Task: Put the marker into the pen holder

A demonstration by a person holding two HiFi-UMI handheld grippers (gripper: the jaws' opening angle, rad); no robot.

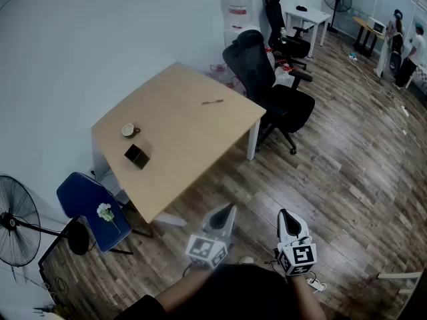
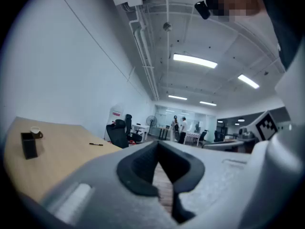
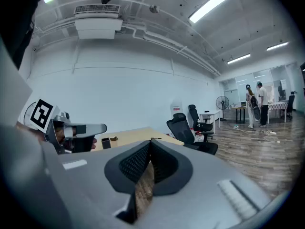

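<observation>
A dark marker (image 1: 213, 101) lies near the far right edge of the wooden table (image 1: 180, 122). The black square pen holder (image 1: 137, 156) stands near the table's left side. Both grippers hang over the floor, well short of the table. My left gripper (image 1: 229, 209) is shut with nothing in it, and so is my right gripper (image 1: 284, 214). The left gripper view shows the marker (image 2: 96, 144) and the pen holder (image 2: 29, 145) far off beyond the shut jaws (image 2: 158, 145). In the right gripper view, the pen holder (image 3: 106, 142) and marker (image 3: 155, 138) sit behind the shut jaws (image 3: 150, 144).
A small cup (image 1: 129, 131) stands beside the pen holder. Black office chairs (image 1: 270, 92) stand at the table's right end. A blue chair (image 1: 87, 205) with a white flower and a floor fan (image 1: 17, 215) are on the left. People stand far back right (image 1: 407, 42).
</observation>
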